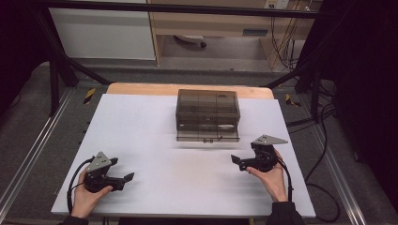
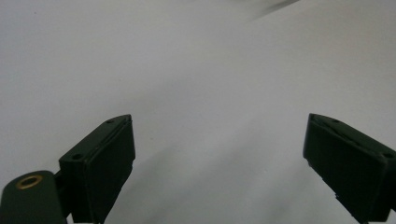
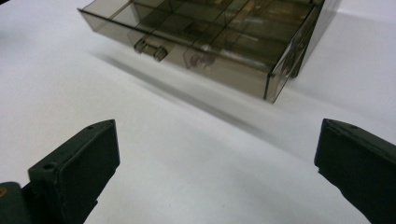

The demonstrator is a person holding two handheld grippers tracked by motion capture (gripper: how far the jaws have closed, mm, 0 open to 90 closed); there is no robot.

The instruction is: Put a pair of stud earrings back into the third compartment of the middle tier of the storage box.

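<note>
1. Both grippers are held low over the white table. The left gripper is seen at about 8 o'clock on the table, and the right gripper at about 4 o'clock.
2. Wide-apart jaws are seen in the left gripper view, with nothing but bare table between them. Nothing is held.
3. Wide-apart jaws are also seen in the right gripper view, and nothing is held there either.
4. A smoky clear plastic box is set at about 12 o'clock on the table, well apart from both grippers. In the right gripper view the box is seen just ahead of the jaws.
5. The lid is closed, and little walls inside can be seen through it, so the box is split into small rooms. What lies inside cannot be told.
6. A small latch is seen on the front wall, at the side nearest the person.
7. The box is judged to be light, stiff and smooth, so it may slide on the table when pushed.
8. It is judged that the box would best be held still by one side wall while the latch is worked by the other gripper.
</note>
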